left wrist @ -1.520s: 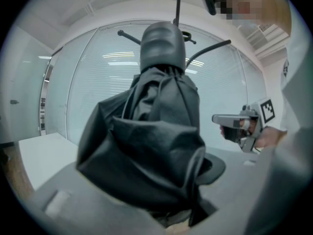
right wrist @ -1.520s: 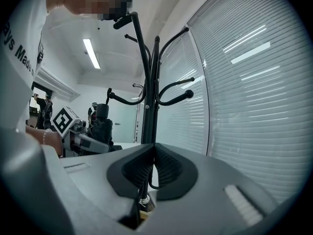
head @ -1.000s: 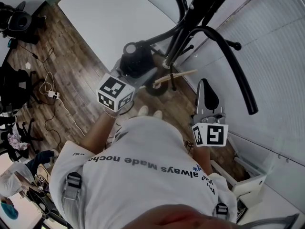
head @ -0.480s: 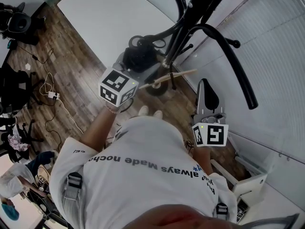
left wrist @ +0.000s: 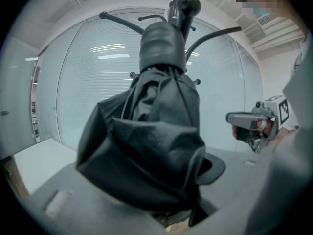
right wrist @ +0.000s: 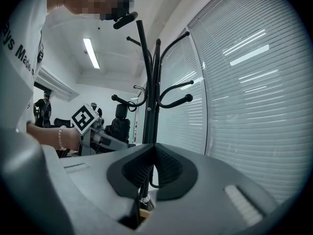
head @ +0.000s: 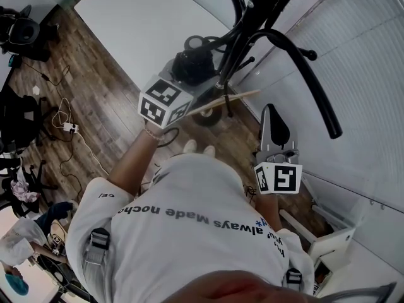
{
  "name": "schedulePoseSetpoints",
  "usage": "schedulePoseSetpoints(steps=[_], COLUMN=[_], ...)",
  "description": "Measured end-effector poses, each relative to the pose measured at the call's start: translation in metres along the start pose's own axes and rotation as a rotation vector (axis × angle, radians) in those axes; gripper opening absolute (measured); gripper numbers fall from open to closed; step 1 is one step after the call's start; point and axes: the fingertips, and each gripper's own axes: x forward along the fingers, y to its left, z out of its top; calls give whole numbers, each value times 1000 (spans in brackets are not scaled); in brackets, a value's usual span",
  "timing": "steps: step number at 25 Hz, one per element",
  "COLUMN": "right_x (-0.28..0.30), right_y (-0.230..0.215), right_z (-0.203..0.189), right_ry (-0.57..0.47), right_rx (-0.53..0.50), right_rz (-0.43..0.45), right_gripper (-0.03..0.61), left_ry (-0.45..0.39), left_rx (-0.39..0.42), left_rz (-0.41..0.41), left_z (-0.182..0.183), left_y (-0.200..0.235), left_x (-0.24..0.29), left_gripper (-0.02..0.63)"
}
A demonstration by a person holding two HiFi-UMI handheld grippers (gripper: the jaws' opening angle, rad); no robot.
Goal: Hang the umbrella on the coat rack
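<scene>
Folded black umbrella (head: 192,65) pinched in the left hand-held gripper (head: 191,81), just beside a black coat rack (head: 265,17).

Shown in the head view at upper centre of the frame, above a wooden floor (head: 107,93), with the rack's curved arms sweeping toward the upper right in front of a blind-covered glass wall (head: 366,74). In the left gripper view, filling the middle of the frame: bunched dark fabric wedged between both jaws, capped end pointing up toward the rack's knobbed top. Right hand-held gripper (right wrist: 154,155) at centre right of the head view, well apart from the umbrella, ribbed pads pressed together with nothing between them, facing the rack's pole. White shirt (head: 189,226) of the person across the lower frame.
</scene>
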Motion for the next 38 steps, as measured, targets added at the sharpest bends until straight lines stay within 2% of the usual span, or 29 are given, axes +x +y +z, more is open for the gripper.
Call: schedulePoseSetpoints(steps=[10, 18, 38], right_x=[-4, -3, 0], right_y=[-1, -1, -3], right_z=[-6, -10, -14], right_ry=[14, 23, 33], right_rx=[10, 13, 11], right_rz=[-15, -16, -14], right_gripper=[2, 2, 2], left_ry=[111, 154, 107], left_rx=[9, 9, 44], left_rz=[-31, -46, -41], left_z=[-28, -52, -96], left_y=[2, -1, 3], left_x=[19, 29, 57], left_gripper=[278, 279, 291])
